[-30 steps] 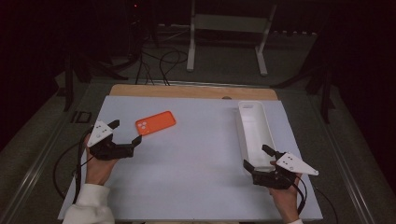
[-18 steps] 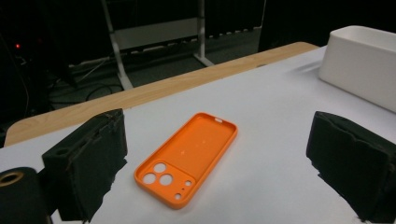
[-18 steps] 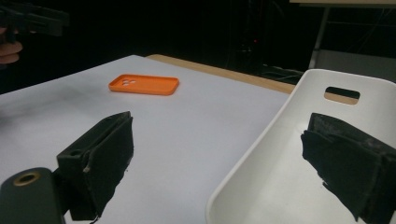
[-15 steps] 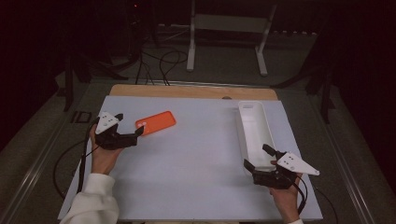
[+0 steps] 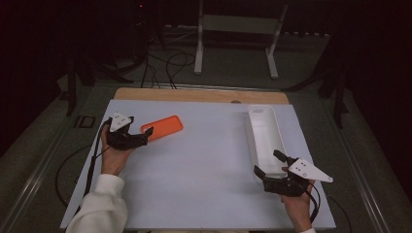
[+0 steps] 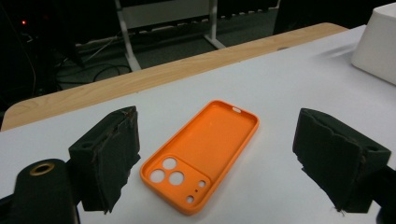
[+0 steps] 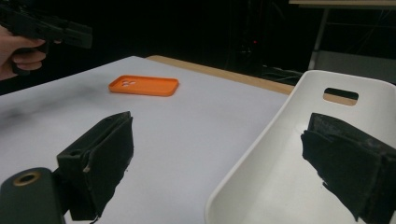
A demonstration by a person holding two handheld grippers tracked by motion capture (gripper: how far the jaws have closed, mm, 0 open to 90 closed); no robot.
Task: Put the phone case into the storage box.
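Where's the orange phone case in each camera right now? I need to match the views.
High view: orange phone case left of centre, just ahead of the left gripper.
Left gripper view: phone case centre, flat between the open jaws, camera cutouts nearest.
Right gripper view: phone case upper left, far across the table.
Shared landmark: white tray.

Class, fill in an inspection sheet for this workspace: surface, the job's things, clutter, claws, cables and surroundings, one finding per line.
Surface: pale sheet over a wooden table, flat.
Job's things: orange phone case lying open side up near the far left; long white tray at the right, nothing in it.
Clutter: nothing seen.
Claws: left claw open and just closing, its jaws either side of the case's camera end without touching it; right claw open at the tray's near end.
Cables: one trails from the left claw; more lie on the floor.
Surroundings: dark room, white stand behind the table.
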